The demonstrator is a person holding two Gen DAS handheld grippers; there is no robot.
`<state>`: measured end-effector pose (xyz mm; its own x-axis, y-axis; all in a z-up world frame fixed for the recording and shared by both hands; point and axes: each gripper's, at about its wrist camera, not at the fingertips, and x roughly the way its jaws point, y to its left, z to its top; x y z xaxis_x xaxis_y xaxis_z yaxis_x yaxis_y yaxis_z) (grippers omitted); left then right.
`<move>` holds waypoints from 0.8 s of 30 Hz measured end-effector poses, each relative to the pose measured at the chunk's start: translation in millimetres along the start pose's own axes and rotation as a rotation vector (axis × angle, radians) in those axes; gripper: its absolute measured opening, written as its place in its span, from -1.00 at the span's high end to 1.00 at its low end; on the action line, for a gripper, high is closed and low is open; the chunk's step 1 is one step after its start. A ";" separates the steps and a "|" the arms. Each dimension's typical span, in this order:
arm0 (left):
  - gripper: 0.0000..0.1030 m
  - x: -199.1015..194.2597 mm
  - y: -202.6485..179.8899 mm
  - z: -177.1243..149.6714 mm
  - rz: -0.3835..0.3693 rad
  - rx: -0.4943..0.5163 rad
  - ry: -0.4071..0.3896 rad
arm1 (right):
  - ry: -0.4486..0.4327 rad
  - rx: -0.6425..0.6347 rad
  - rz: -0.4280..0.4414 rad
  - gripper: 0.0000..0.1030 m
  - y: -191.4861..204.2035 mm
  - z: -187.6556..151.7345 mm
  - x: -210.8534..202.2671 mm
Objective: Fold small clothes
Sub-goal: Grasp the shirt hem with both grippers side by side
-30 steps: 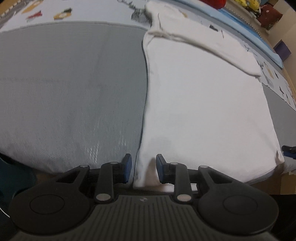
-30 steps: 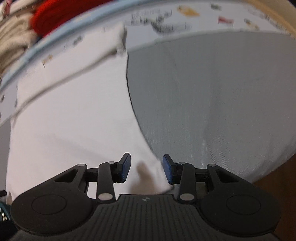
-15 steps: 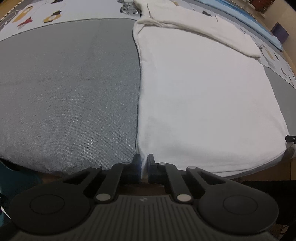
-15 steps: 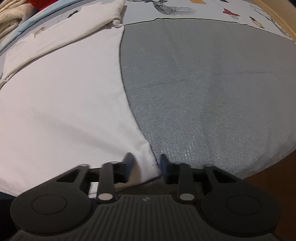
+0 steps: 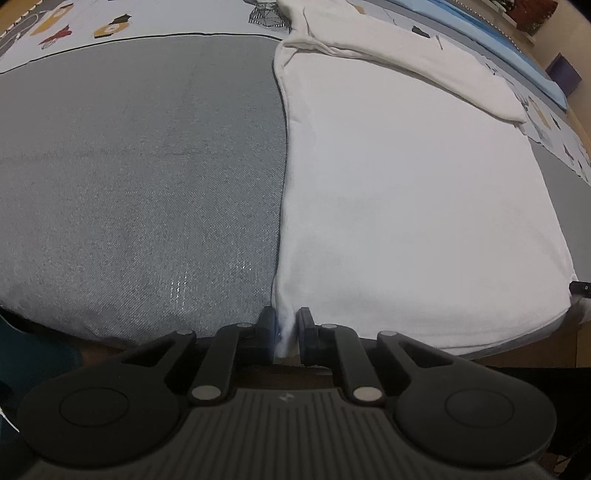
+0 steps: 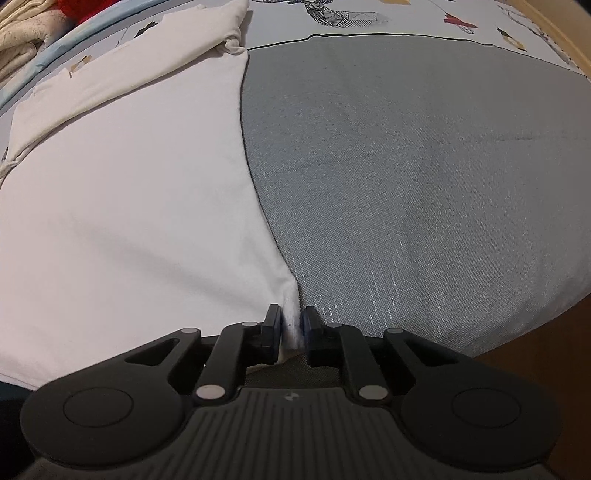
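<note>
Your left tool (image 5: 284,332) and right tool (image 6: 291,328) each pinch a near corner of the white shirt (image 5: 406,203), jaws easing slightly apart; sleeves look folded in, the bottom-up fold remains.

The grey mat (image 5: 140,184) lies bare and open beside the white garment (image 5: 406,203) — piled clothes (image 6: 22,33), perhaps, crowd the far edge.

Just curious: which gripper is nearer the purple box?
Right, probably. The purple box sits past the shirt, far right. Right gripper holds its right corner, left gripper its left; both jaws opening, cloth between.
</note>
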<state>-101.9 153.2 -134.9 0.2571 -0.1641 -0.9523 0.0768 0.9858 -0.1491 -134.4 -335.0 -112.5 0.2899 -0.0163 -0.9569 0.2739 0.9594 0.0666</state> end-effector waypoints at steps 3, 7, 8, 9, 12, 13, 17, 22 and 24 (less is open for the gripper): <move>0.80 0.4 -4.5 -0.4 0.015 0.028 -0.012 | -0.005 -0.023 -0.003 0.85 1.6 -0.2 0.9; 0.87 -7.9 -7.0 -3.6 0.016 0.048 -0.052 | -0.045 0.003 0.046 0.87 1.5 3.0 -8.1; 0.87 -7.6 -7.3 -3.7 0.015 0.050 -0.053 | -0.058 0.015 0.062 0.87 0.2 3.8 -10.9; 0.86 -6.0 -7.2 -3.9 0.015 0.052 -0.043 | -0.062 0.024 0.067 0.87 -1.5 4.3 -11.9; 0.83 -0.7 -6.7 -5.2 0.007 0.055 -0.013 | -0.007 0.024 0.034 0.78 -2.1 2.5 -2.6; 0.81 -0.9 -7.7 -5.3 0.013 0.063 -0.014 | 0.007 0.013 0.027 0.78 -0.4 1.6 0.4; 0.76 -1.9 -5.2 -5.0 0.011 0.033 -0.010 | -0.001 -0.034 0.009 0.78 4.6 1.0 -0.2; 0.86 -3.5 -9.8 -5.7 0.032 0.065 -0.028 | -0.019 -0.021 0.024 0.86 3.4 2.5 -3.3; 0.88 -7.2 -11.5 -5.2 0.039 0.078 -0.045 | -0.047 -0.018 0.043 0.87 3.6 2.7 -8.1</move>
<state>-109.6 143.2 -127.7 0.3047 -0.1291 -0.9437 0.1404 0.9860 -0.0896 -133.3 -332.1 -103.8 0.3440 0.0123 -0.9389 0.2441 0.9644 0.1020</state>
